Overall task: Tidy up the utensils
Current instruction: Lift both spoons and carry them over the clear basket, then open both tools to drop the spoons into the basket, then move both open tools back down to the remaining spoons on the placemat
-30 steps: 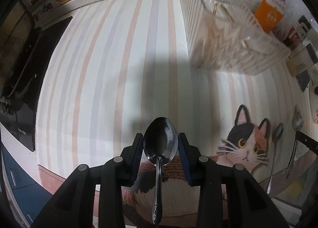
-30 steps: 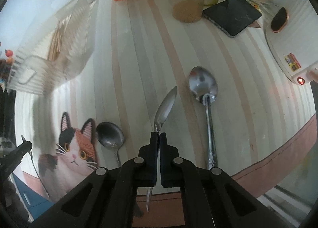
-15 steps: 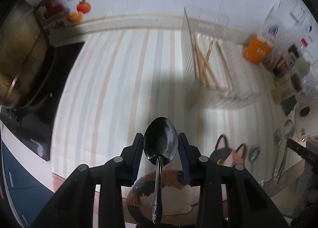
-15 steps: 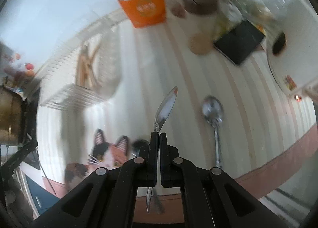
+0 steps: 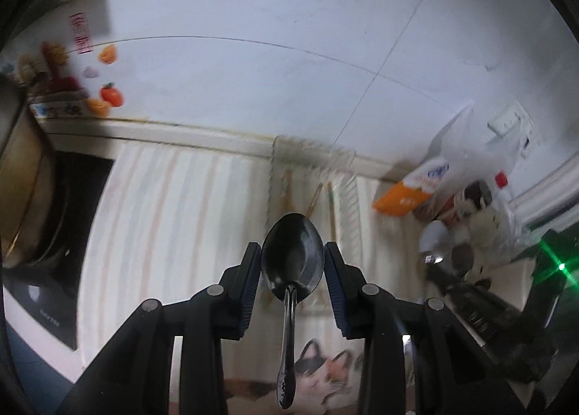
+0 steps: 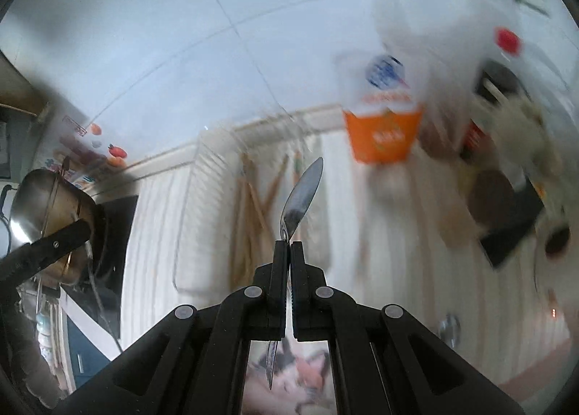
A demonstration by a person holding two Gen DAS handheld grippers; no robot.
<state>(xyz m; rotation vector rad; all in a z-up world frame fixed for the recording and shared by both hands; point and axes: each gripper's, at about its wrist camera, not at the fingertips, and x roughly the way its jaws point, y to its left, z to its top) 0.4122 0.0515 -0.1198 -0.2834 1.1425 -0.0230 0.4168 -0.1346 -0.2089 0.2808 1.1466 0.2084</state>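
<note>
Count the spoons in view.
3: dark spoon in the left claw, edge-on spoon in the right claw, blurred spoon on the striped mat; others may be hidden.

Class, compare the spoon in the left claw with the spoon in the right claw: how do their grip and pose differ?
The dark metal spoon in the left claw faces the camera bowl-on, clamped across its wide bowl. The shiny metal spoon in the right claw shows edge-on, pinched near the neck. The left claw stands partly apart, the right claw nearly shut. Both spoons point bowl-forward, handles trailing back.
</note>
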